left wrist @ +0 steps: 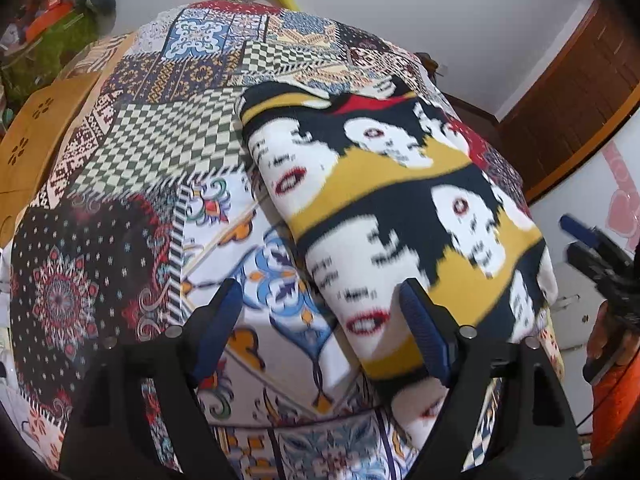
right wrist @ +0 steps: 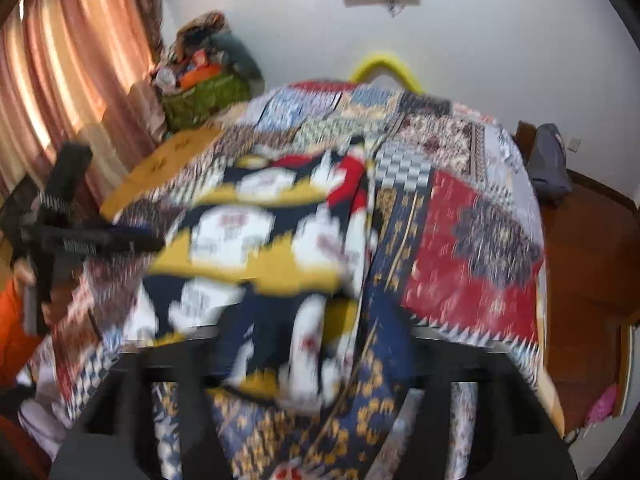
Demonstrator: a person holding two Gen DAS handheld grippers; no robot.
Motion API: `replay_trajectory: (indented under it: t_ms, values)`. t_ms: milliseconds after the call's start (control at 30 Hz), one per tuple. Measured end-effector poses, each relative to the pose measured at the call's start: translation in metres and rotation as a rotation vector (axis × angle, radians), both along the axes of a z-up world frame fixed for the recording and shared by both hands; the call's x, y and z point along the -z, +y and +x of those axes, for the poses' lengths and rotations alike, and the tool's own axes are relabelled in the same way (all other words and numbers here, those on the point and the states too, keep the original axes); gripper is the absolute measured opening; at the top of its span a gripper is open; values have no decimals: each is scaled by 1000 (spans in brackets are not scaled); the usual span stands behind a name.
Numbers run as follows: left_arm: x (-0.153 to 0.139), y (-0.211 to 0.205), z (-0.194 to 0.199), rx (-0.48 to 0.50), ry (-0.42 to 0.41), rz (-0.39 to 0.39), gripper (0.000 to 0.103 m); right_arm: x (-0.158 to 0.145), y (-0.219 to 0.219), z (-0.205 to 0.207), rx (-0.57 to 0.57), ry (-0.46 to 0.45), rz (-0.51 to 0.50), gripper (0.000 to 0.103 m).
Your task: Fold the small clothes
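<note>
A small knit garment [left wrist: 384,208], white, black and mustard with face prints, lies folded on the patchwork cloth [left wrist: 132,184] over the table. My left gripper [left wrist: 320,332] is open just above the cloth, its right pad at the garment's near edge, holding nothing. My right gripper [left wrist: 592,248] shows at the right edge of the left wrist view, off the table side. In the right wrist view the picture is blurred; the garment [right wrist: 260,256] fills the middle and reaches down between my right fingers [right wrist: 176,392], which stand apart.
A wooden table corner [left wrist: 36,136] shows at the left. A green bag of clothes [right wrist: 204,96] sits by the curtain [right wrist: 68,80]. A yellow hoop [right wrist: 384,64] stands behind the table. A wooden door [left wrist: 580,92] is at the right. The left gripper [right wrist: 72,232] shows at left.
</note>
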State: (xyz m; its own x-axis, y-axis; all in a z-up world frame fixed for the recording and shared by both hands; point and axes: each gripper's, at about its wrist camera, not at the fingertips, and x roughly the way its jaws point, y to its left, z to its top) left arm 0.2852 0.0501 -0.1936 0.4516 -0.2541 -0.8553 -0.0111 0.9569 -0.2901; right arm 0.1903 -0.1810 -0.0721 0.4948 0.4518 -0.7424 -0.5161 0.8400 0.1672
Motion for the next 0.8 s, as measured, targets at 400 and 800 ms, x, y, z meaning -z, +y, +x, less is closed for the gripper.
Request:
replay_trajectory:
  t_ms: [400, 800]
  values:
    - [18, -1, 42, 0, 17, -58, 92, 84, 18, 91, 55, 351, 192, 79]
    - [51, -15, 71, 60, 116, -294, 75, 101, 11, 84, 46, 476, 338, 50]
